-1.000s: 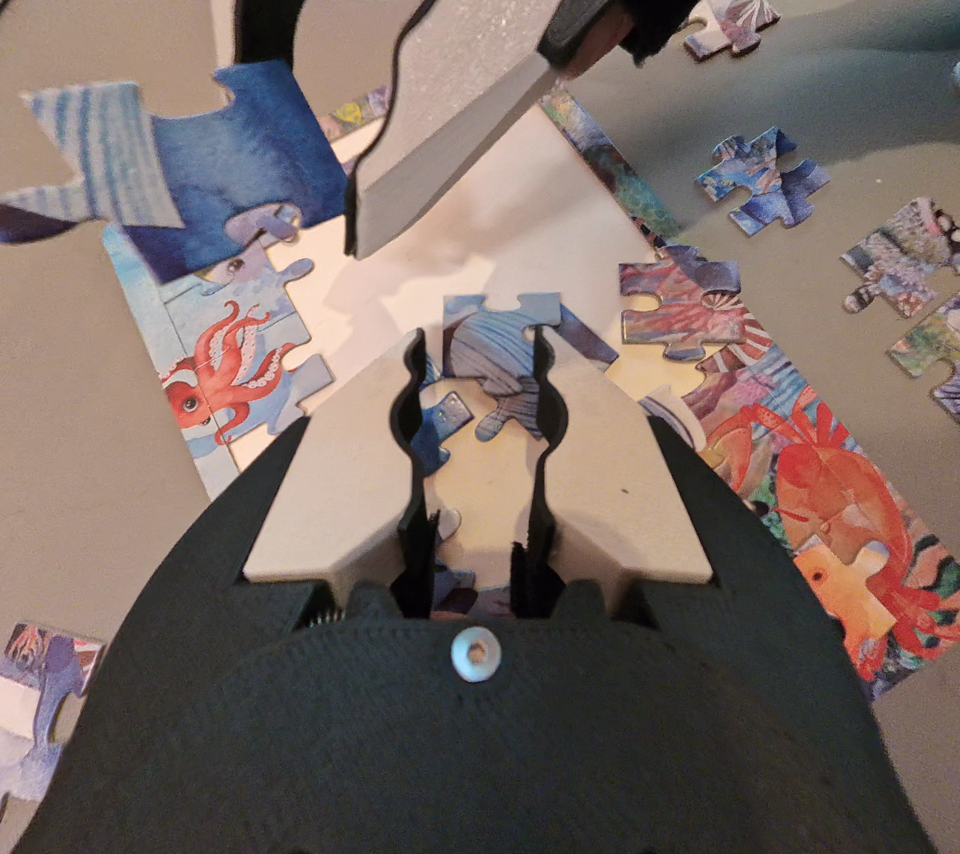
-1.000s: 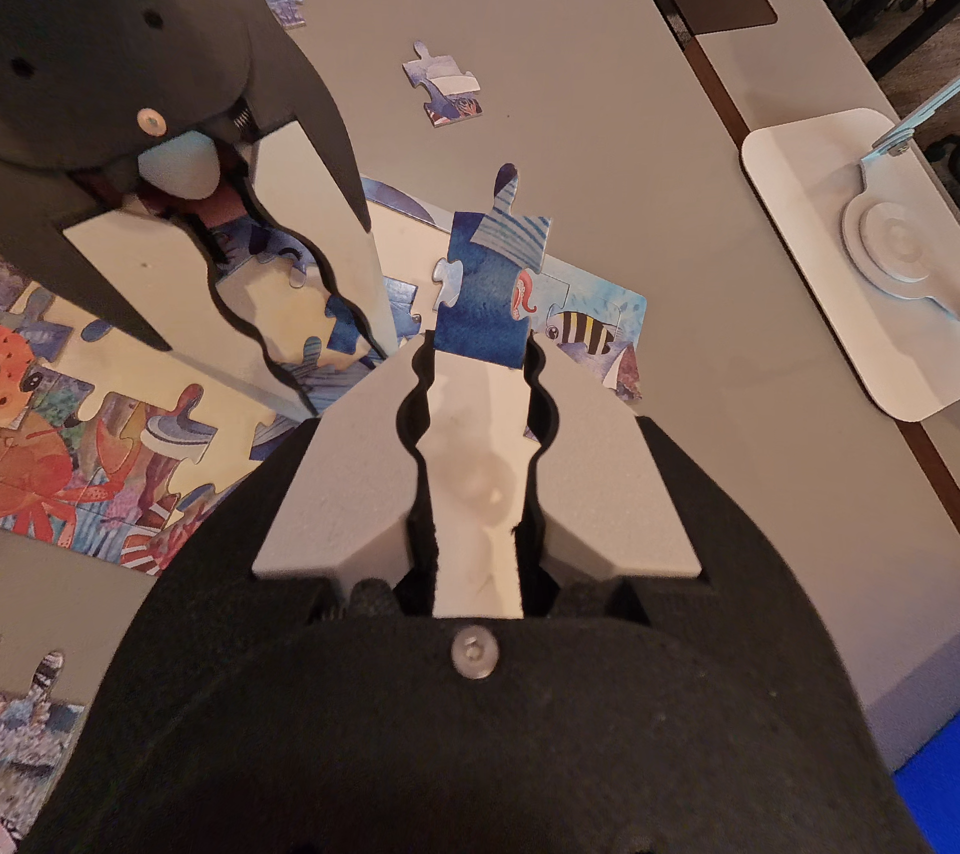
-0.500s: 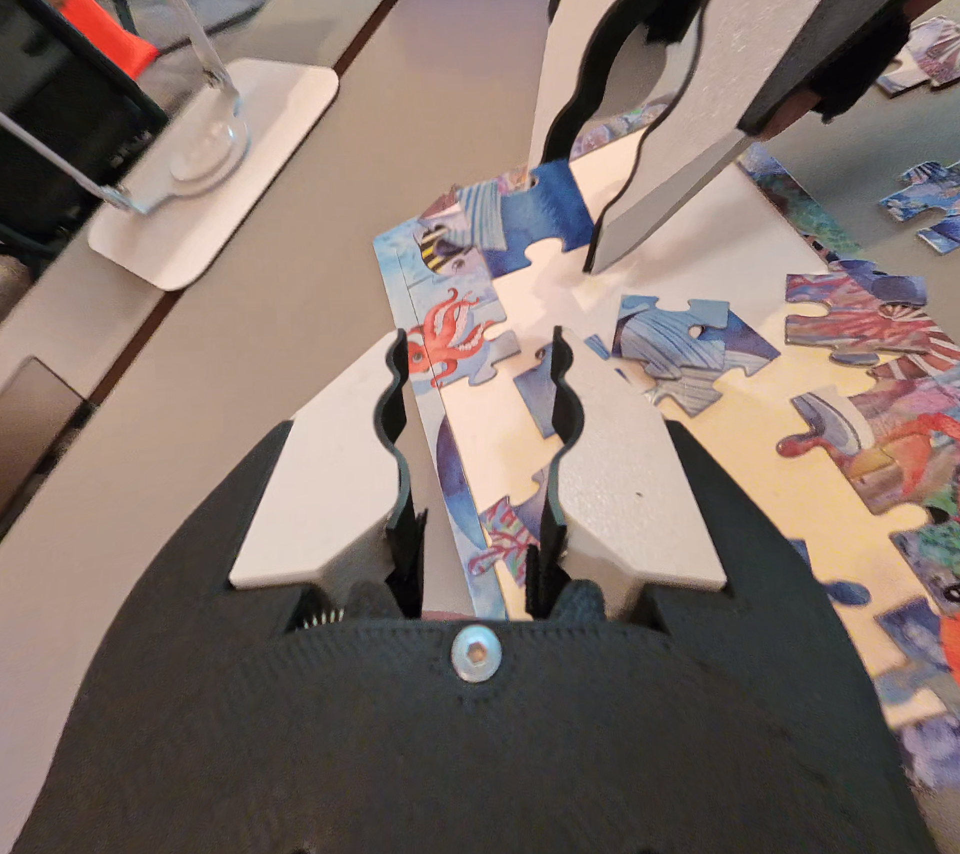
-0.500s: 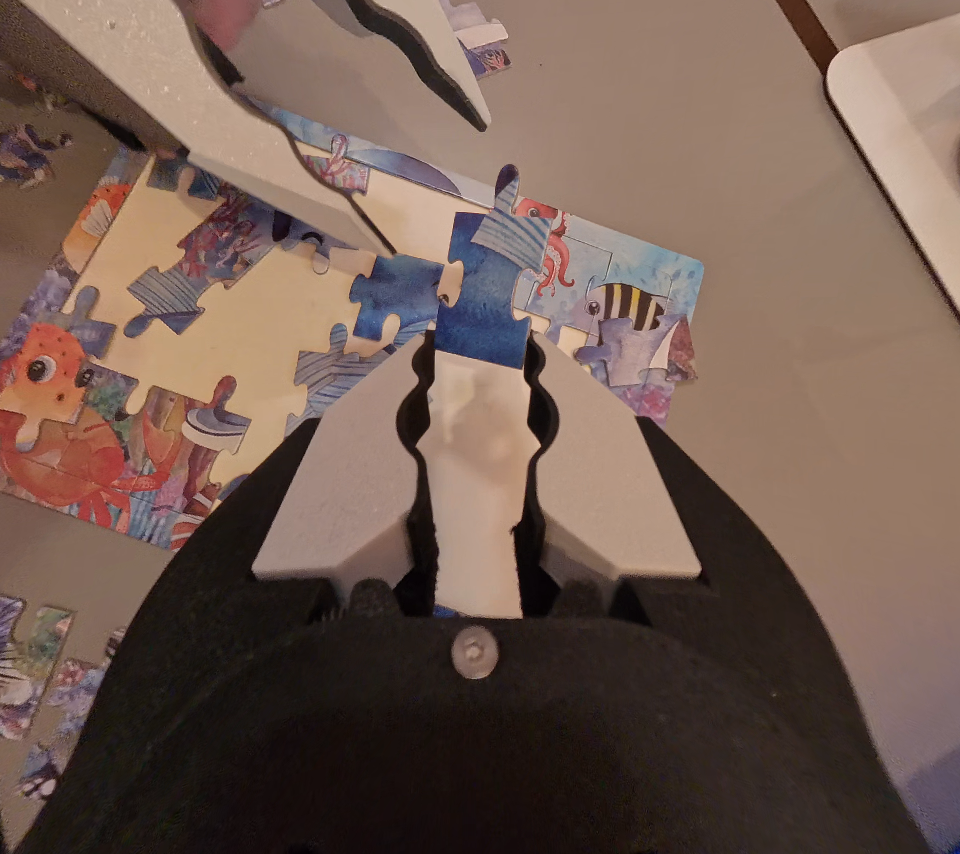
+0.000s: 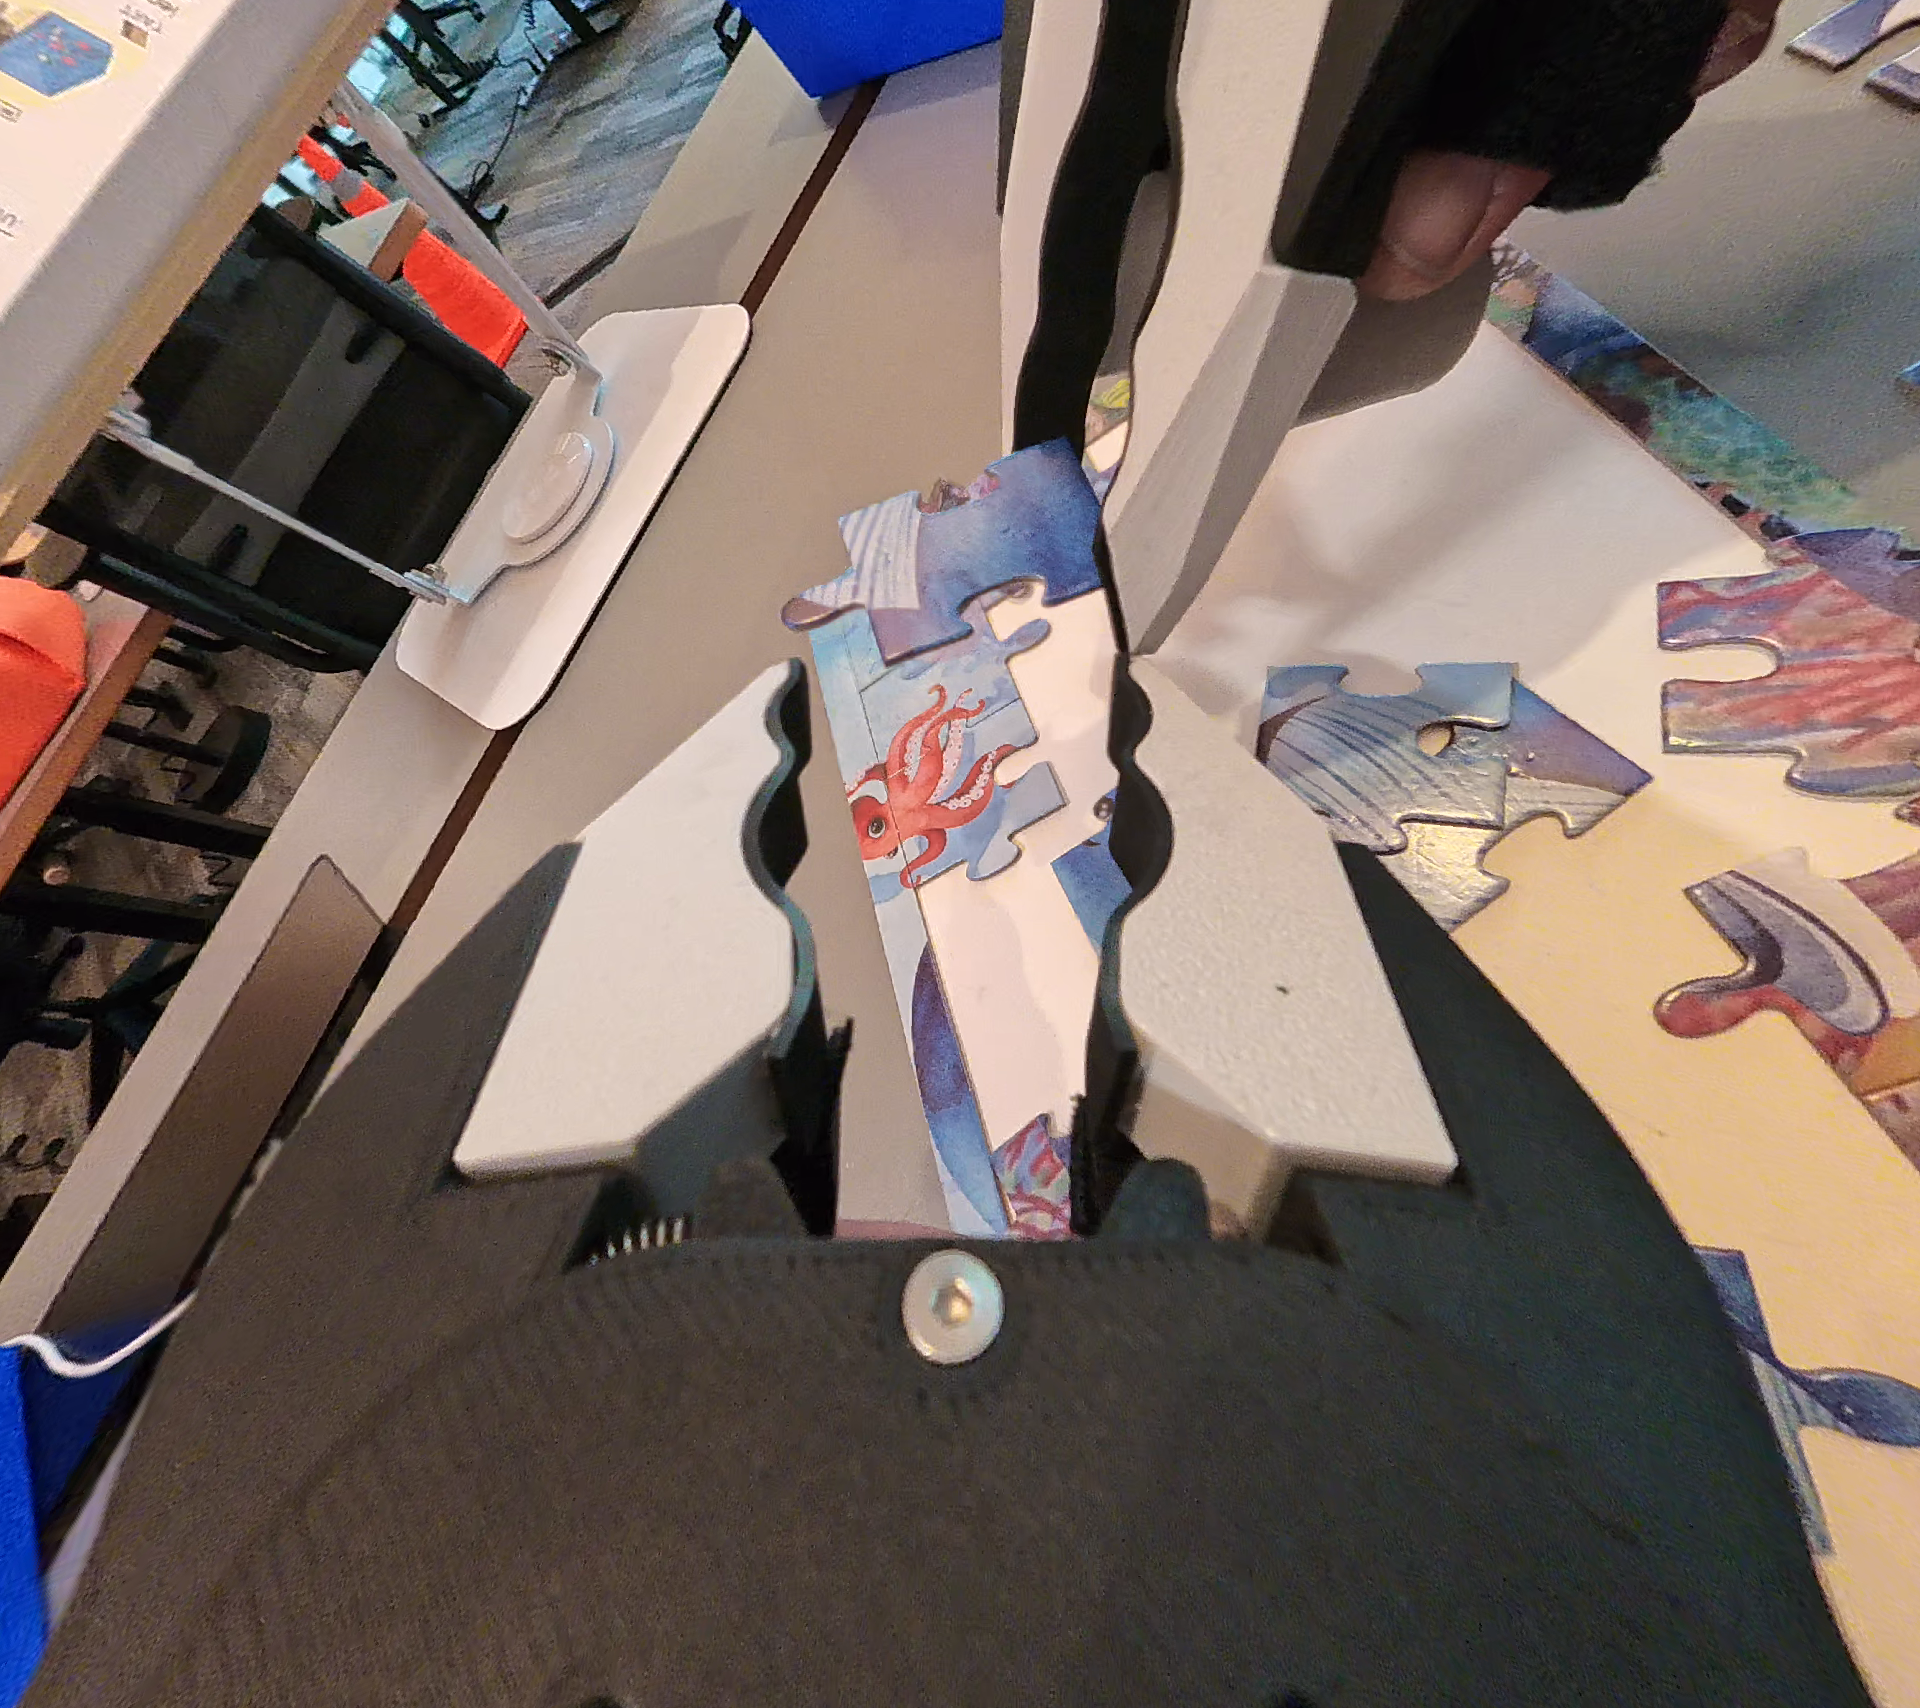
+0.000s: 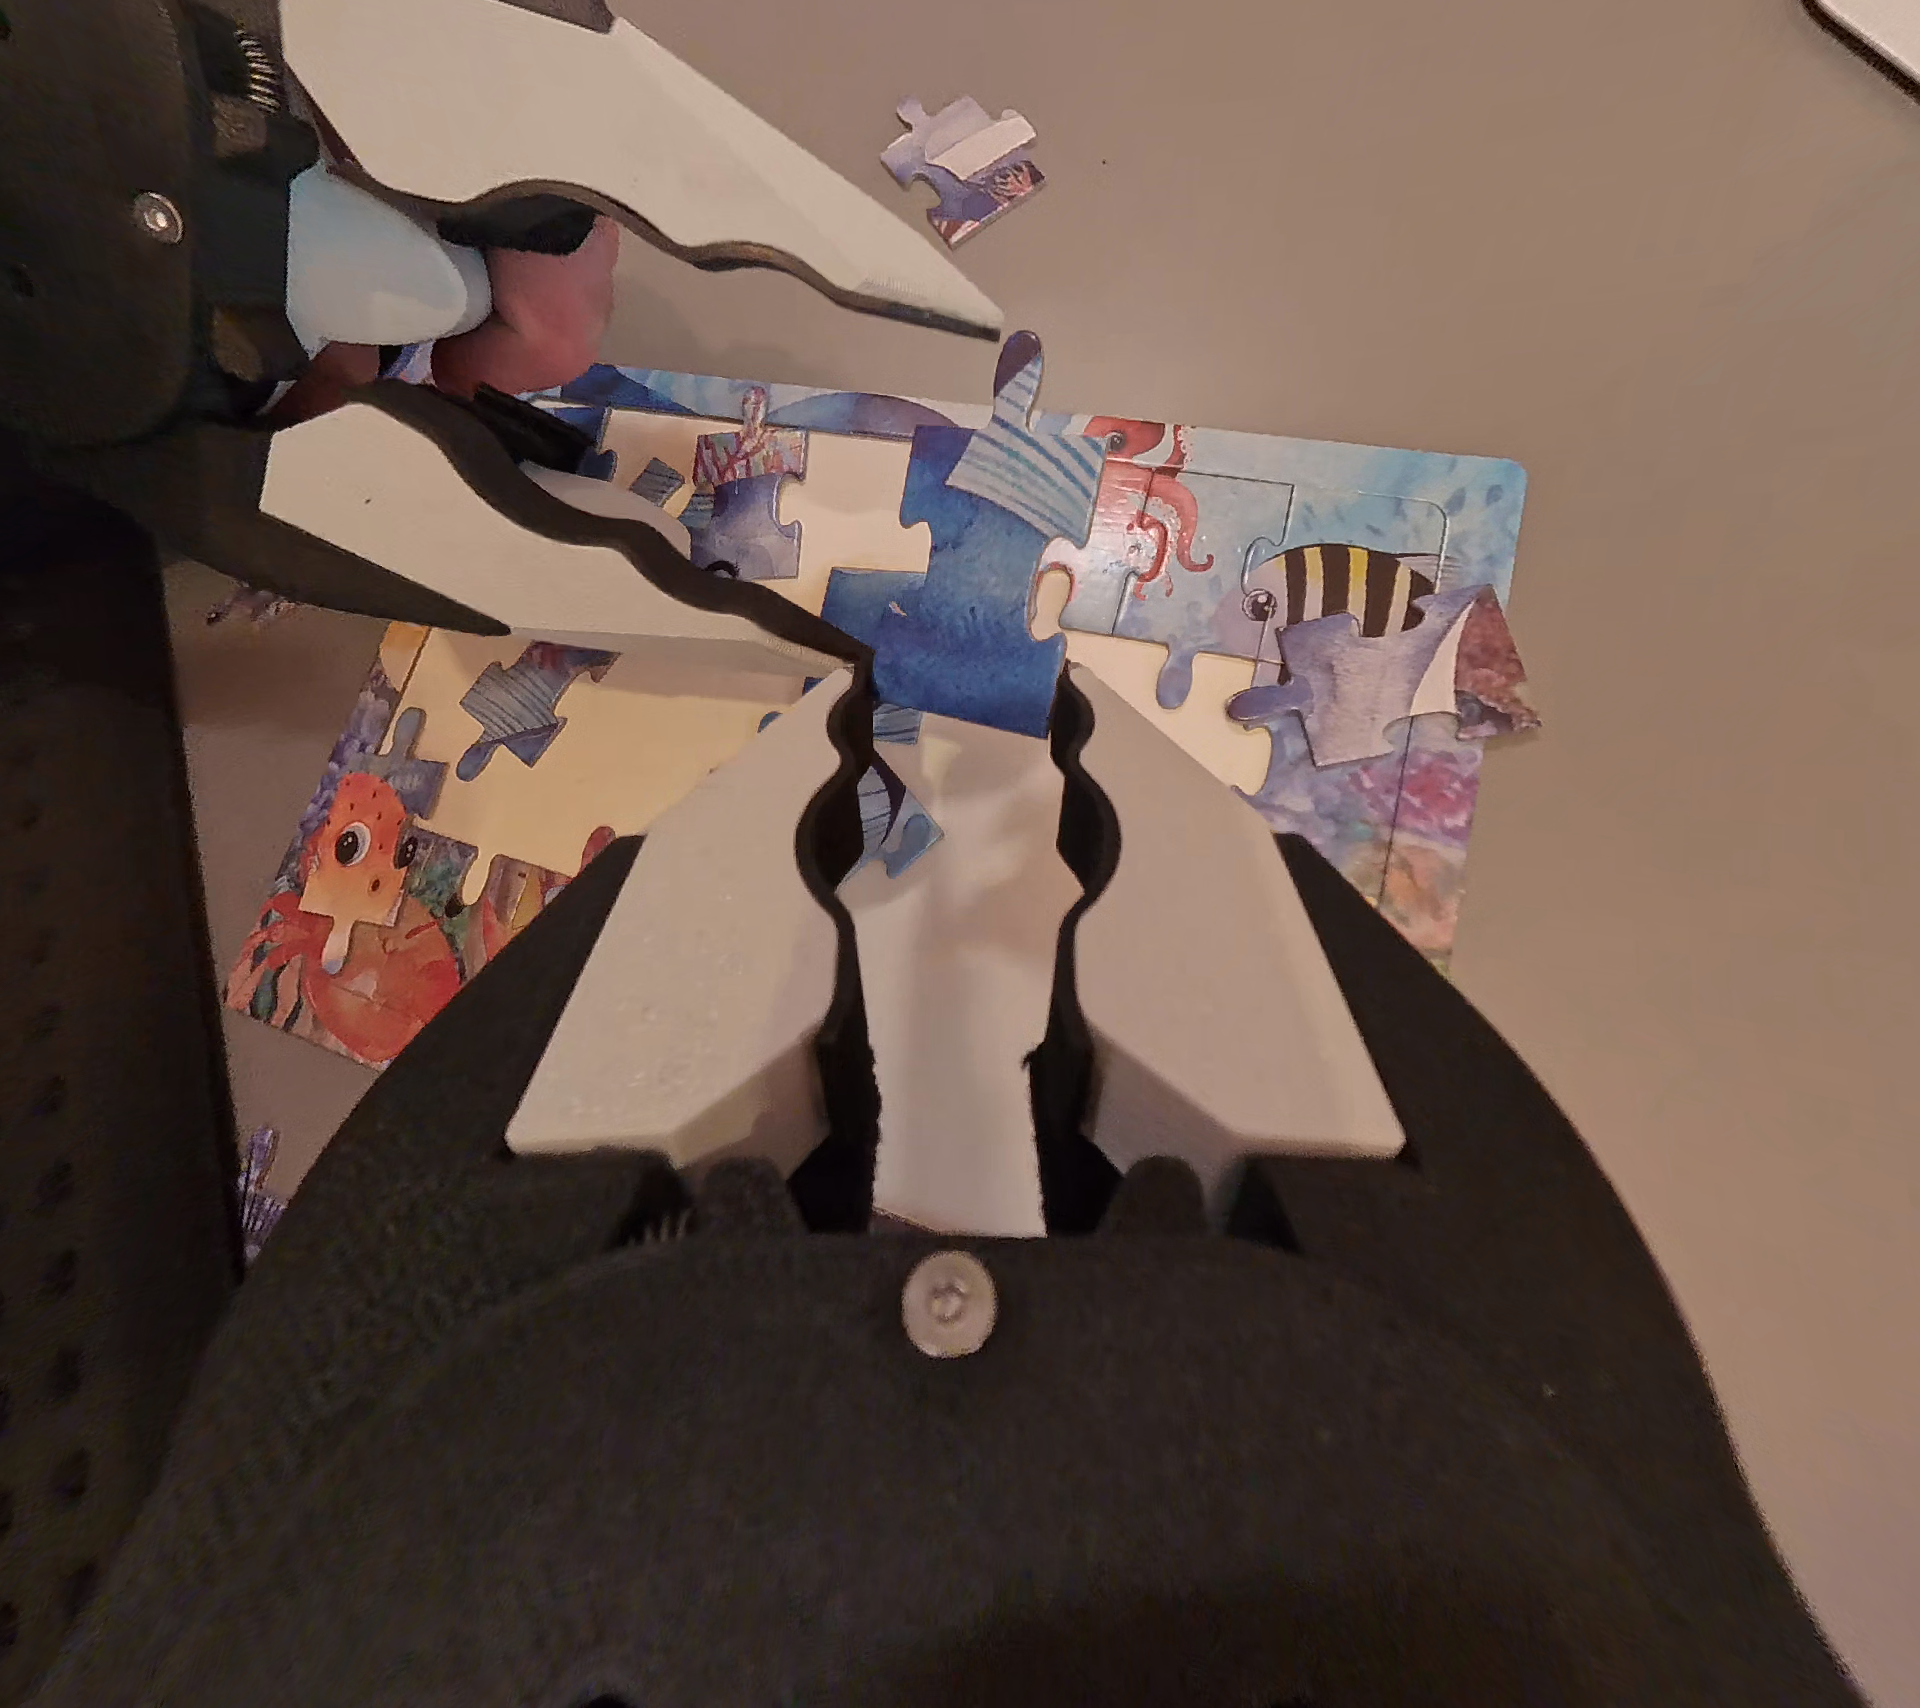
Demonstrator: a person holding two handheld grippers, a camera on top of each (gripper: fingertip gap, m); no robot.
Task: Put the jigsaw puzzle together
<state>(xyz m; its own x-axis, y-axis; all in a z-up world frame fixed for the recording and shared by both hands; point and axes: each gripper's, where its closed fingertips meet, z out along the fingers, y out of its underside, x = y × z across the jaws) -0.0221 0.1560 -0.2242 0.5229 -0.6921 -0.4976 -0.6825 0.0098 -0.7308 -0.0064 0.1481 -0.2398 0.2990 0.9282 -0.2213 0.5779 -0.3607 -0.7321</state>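
Right claw (image 6: 961, 682) pinches the dark blue puzzle piece (image 6: 961, 578), which sticks straight out ahead, just left of the octopus piece (image 6: 1164, 515); left claw (image 5: 961, 692) is spread and empty.

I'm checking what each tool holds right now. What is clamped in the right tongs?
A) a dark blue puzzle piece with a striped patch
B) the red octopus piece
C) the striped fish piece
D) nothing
A: the right tongs are shut on the dark blue puzzle piece, held over the puzzle board.
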